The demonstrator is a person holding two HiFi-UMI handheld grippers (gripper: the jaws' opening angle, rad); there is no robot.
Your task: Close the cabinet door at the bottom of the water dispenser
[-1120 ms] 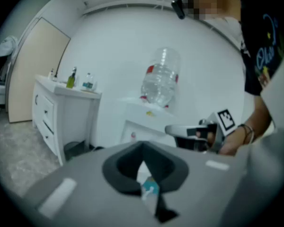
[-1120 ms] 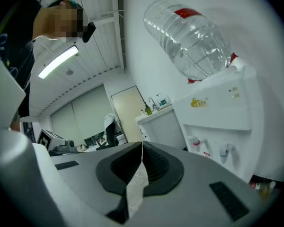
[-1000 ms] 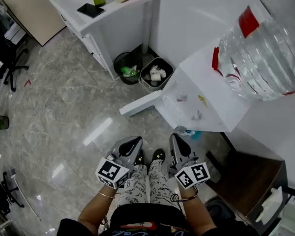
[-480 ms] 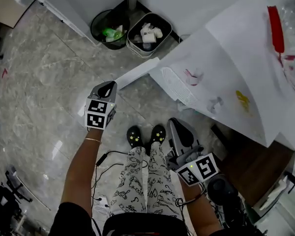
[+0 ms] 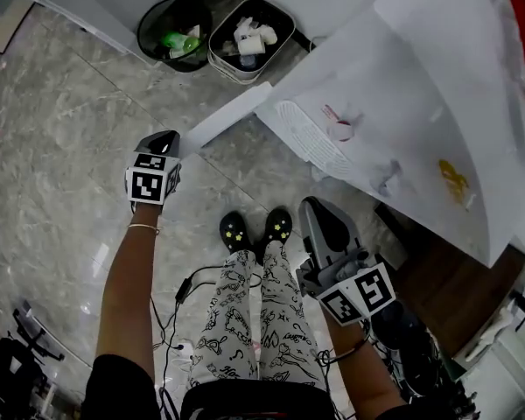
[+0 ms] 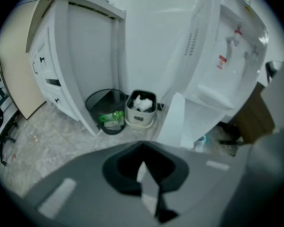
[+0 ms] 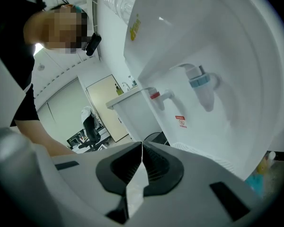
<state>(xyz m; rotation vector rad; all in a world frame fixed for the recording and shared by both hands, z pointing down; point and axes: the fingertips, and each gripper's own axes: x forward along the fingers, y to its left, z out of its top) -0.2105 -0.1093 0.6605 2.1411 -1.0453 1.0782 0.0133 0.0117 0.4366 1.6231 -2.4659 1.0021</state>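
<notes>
The white water dispenser (image 5: pixel 394 103) stands at the right, with its bottom cabinet door (image 5: pixel 230 117) swung open and seen edge-on as a white strip over the floor. My left gripper (image 5: pixel 164 136) is held out on a stretched arm, shut and empty, its tip a short way left of the door's free edge and apart from it. In the left gripper view the open door (image 6: pixel 173 121) stands straight ahead of the shut left gripper (image 6: pixel 142 149). My right gripper (image 5: pixel 313 206) stays near my legs, shut and empty, below the dispenser front. The right gripper view shows the dispenser's red tap (image 7: pixel 161 96) and blue tap (image 7: pixel 201 82).
A black wire bin (image 5: pixel 171 31) and a grey bin (image 5: pixel 245 40) full of paper stand against the wall behind the door. A white counter cabinet (image 6: pixel 66 65) is at the left. My feet (image 5: pixel 255 230) and a cable (image 5: pixel 179 300) are on the marble floor. Dark furniture (image 5: pixel 437 278) sits right of the dispenser.
My left arm has stretched forward and left from beside my legs toward the open door. The right gripper has stayed near my body. The head view has tilted further down.
</notes>
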